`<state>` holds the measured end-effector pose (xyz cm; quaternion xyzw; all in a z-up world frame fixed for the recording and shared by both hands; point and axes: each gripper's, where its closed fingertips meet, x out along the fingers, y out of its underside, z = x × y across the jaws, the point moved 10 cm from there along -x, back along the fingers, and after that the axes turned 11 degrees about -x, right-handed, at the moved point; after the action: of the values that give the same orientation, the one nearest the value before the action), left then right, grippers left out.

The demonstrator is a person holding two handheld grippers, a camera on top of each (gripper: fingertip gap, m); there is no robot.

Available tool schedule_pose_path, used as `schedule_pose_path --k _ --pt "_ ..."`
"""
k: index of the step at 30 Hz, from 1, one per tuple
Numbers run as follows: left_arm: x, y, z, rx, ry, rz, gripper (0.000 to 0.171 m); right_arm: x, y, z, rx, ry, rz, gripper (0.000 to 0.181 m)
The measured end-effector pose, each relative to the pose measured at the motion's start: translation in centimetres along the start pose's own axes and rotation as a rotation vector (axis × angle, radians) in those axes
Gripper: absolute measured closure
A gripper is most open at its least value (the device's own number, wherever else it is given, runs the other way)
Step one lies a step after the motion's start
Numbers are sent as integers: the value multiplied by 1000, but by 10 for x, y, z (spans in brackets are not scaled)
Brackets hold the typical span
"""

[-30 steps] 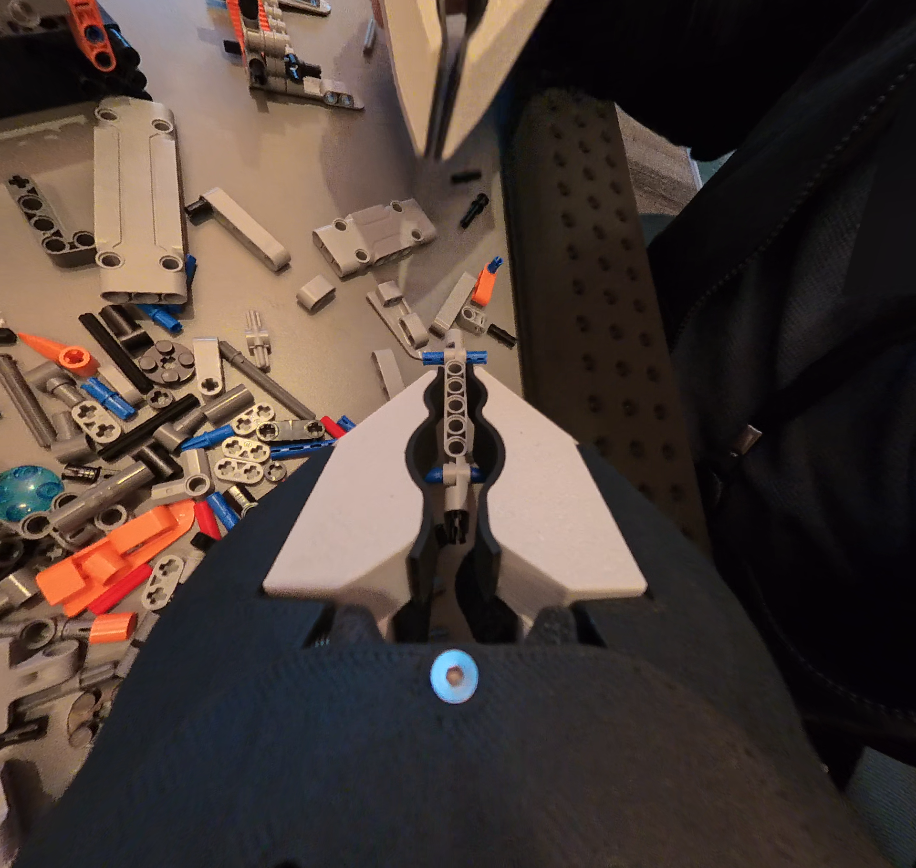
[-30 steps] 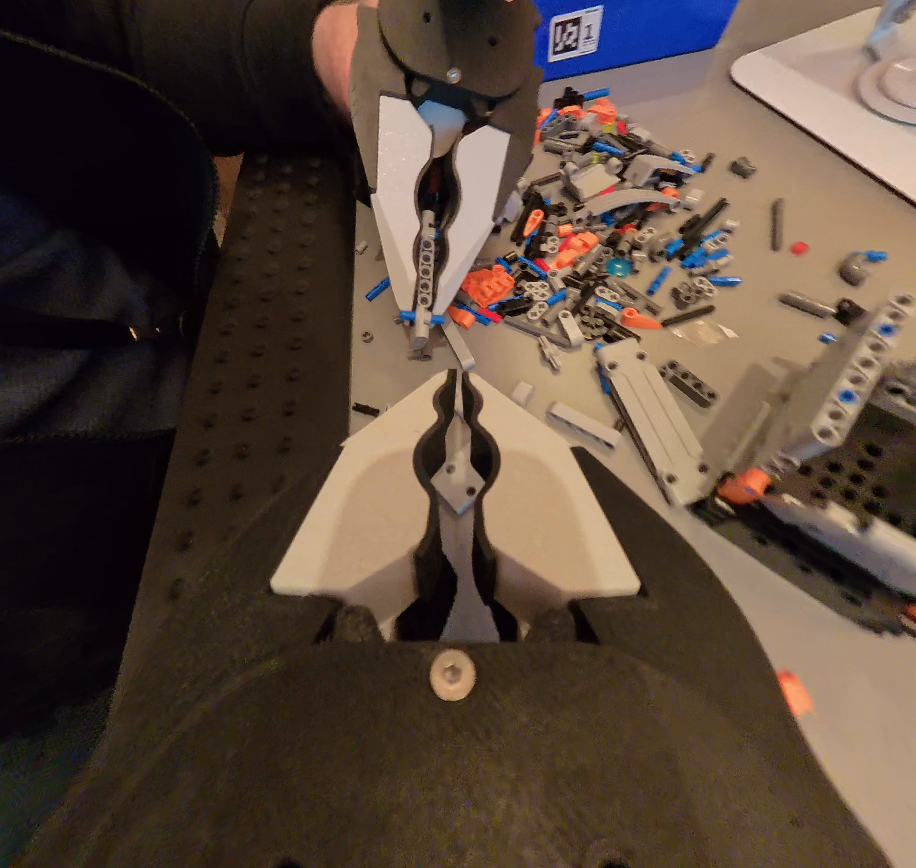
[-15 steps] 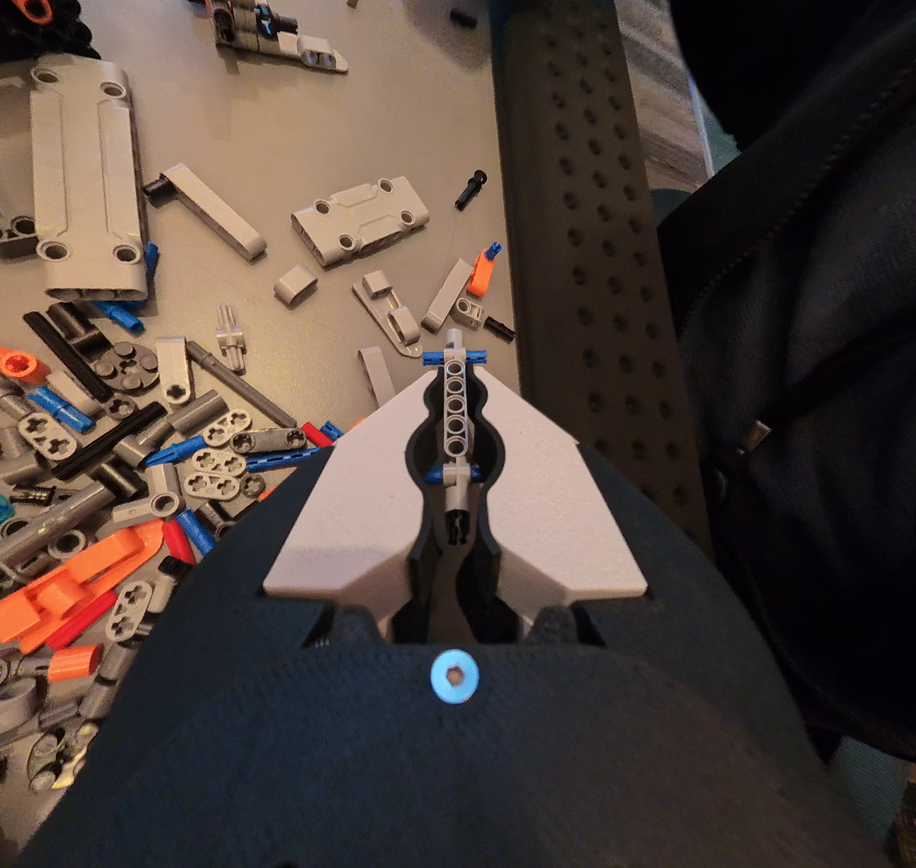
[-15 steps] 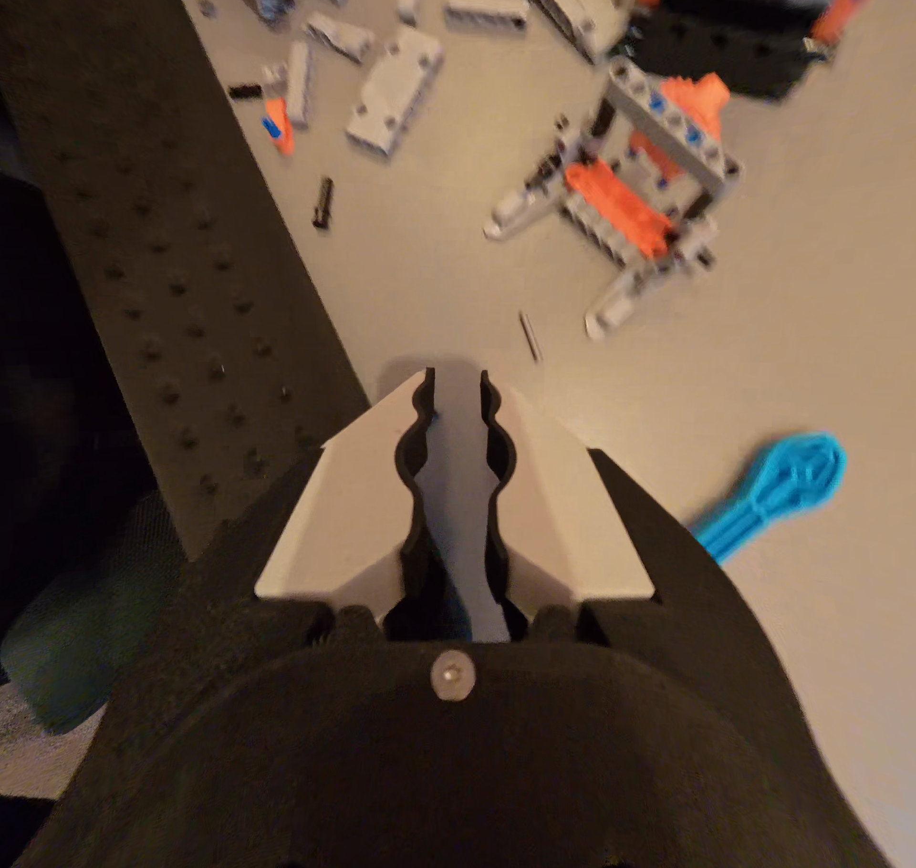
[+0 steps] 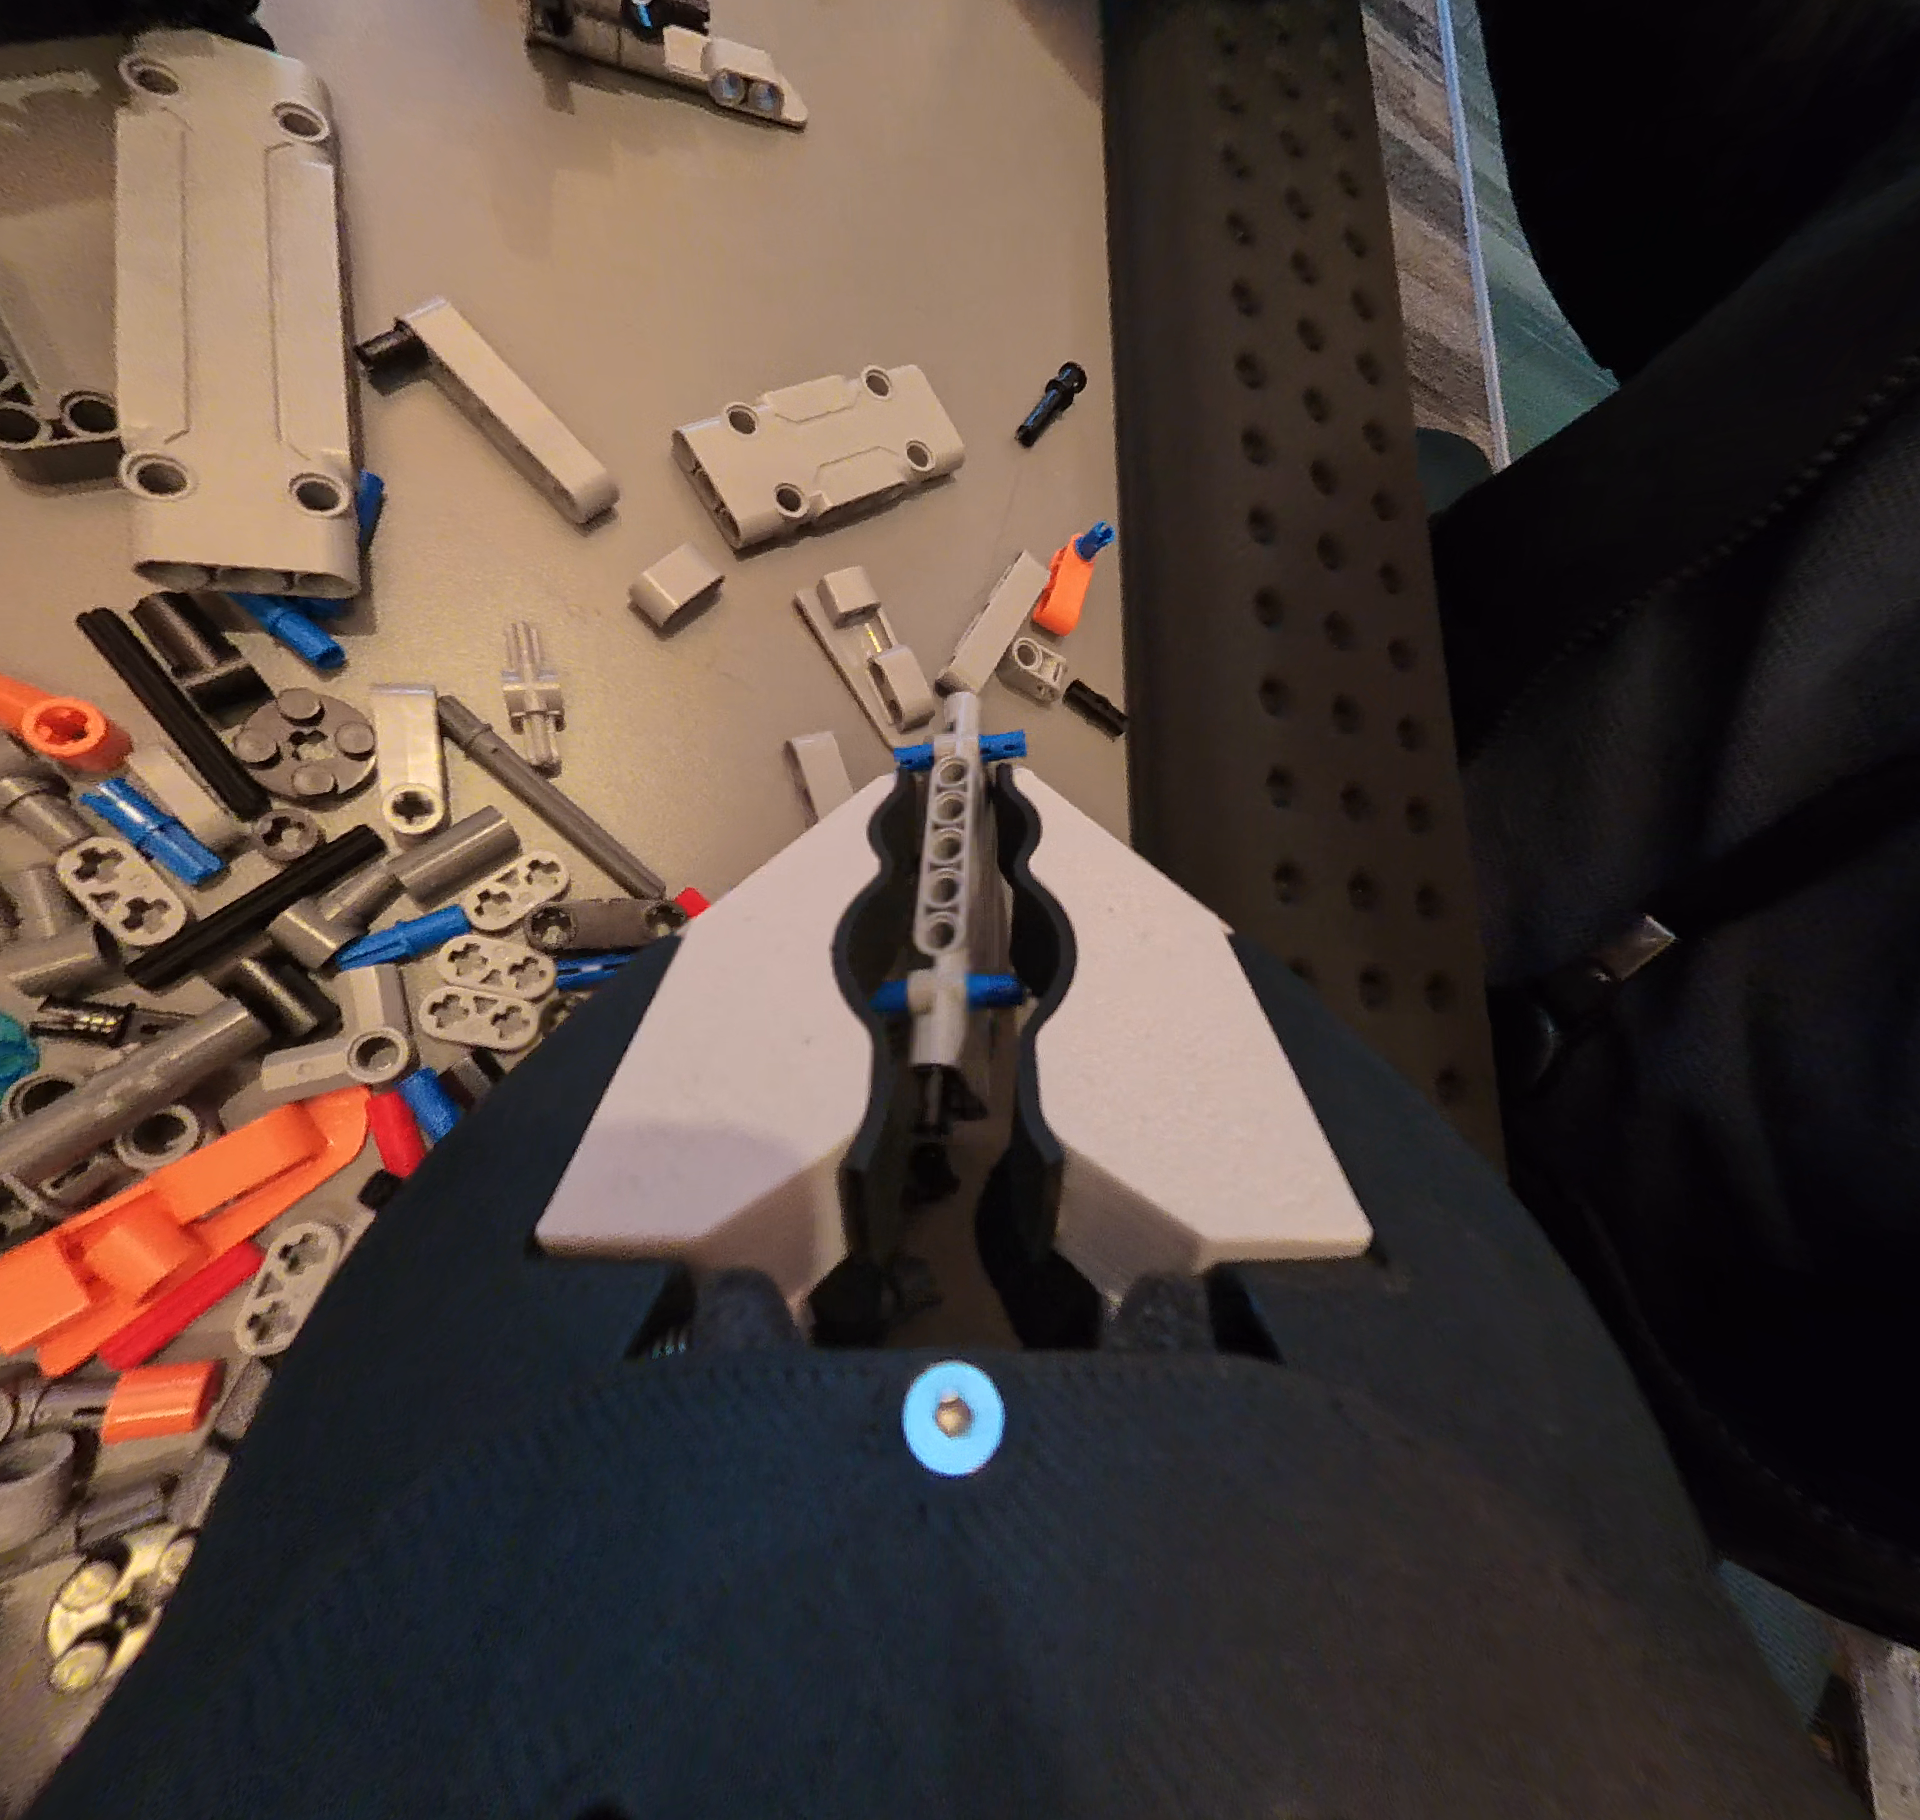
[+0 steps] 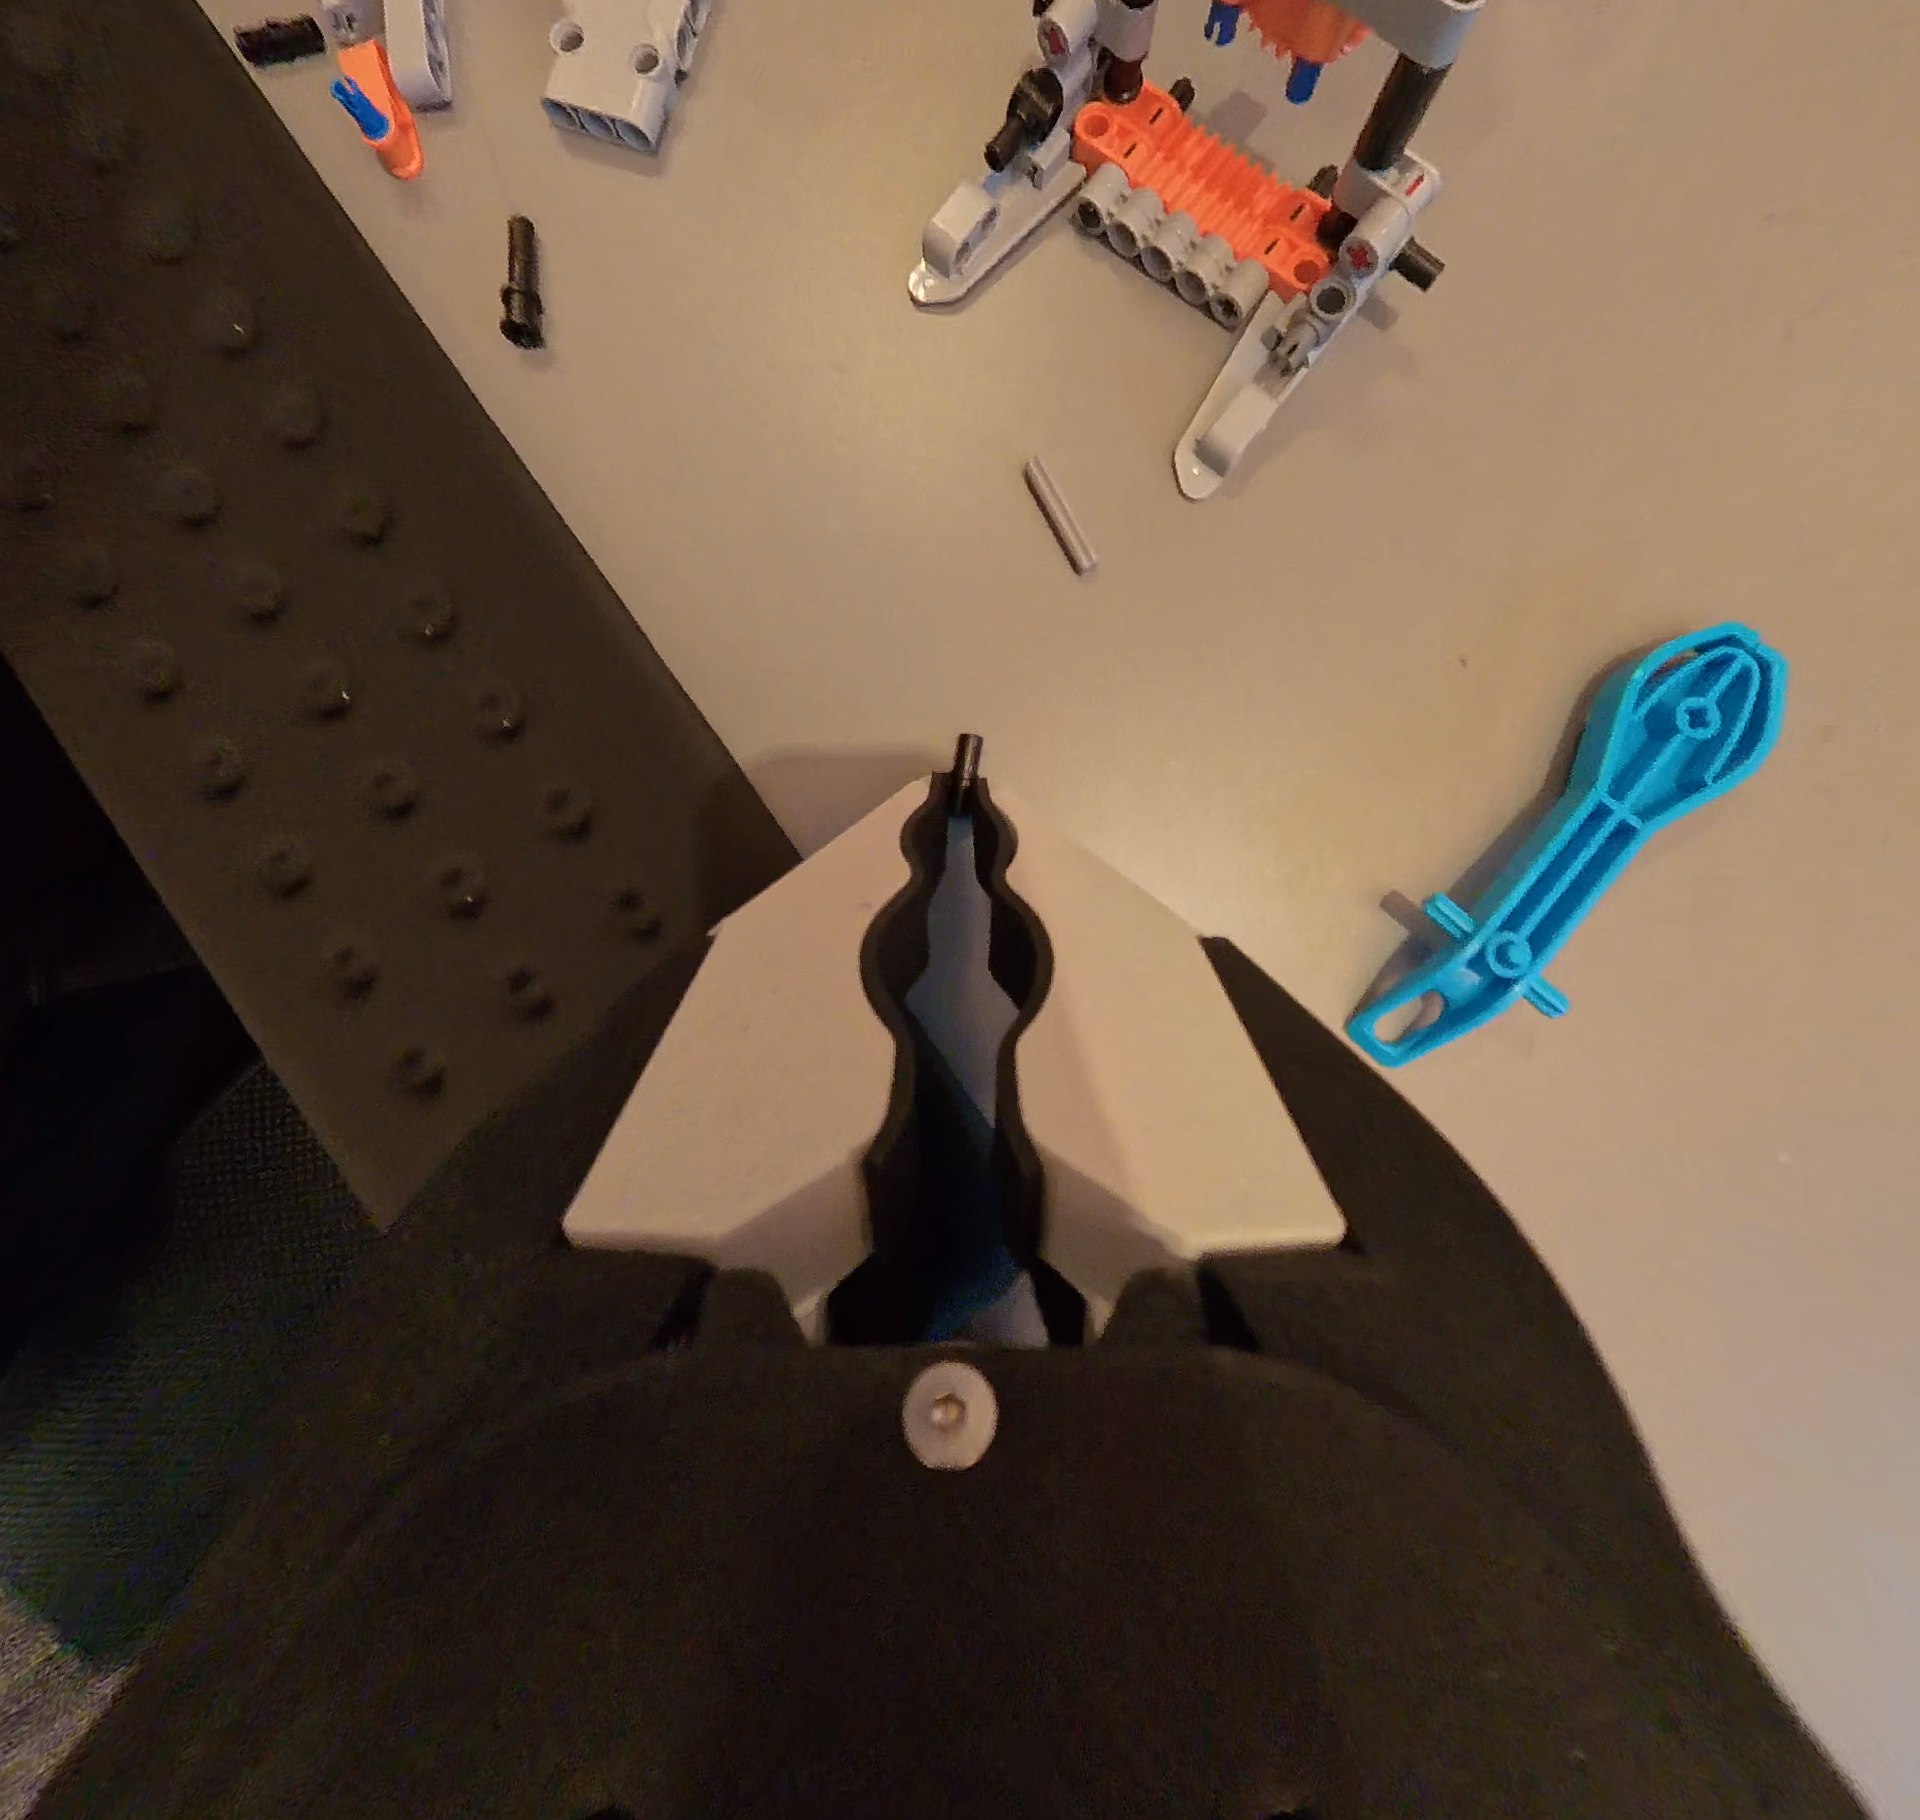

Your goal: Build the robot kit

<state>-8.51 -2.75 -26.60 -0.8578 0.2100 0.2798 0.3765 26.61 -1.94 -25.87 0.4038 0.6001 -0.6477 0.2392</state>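
Gripping a light-grey perforated plastic beam with blue cross-pins, the left gripper hovers above the grey table; the right gripper pinches a small black plastic pin.

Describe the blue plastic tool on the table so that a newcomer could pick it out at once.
Start in the right wrist view at the orange-and-grey brick assembly on the grey table. Nearer, right of the right gripper, lies the bright blue flat plastic tool, alone, the only spoon-shaped piece.
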Motion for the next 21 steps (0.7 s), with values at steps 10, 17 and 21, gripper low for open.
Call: schedule_pose_path --k 10,17,21 --pt "-16 -5 -2 74 -131 -72 133 18 -64 16 -82 -194 -233 179" --pt "-16 -26 -60 511 -309 -206 139 47 -123 27 -93 -492 -393 179" --pt "3 -26 -81 713 -426 -184 144 59 -134 25 -70 -603 -404 180"
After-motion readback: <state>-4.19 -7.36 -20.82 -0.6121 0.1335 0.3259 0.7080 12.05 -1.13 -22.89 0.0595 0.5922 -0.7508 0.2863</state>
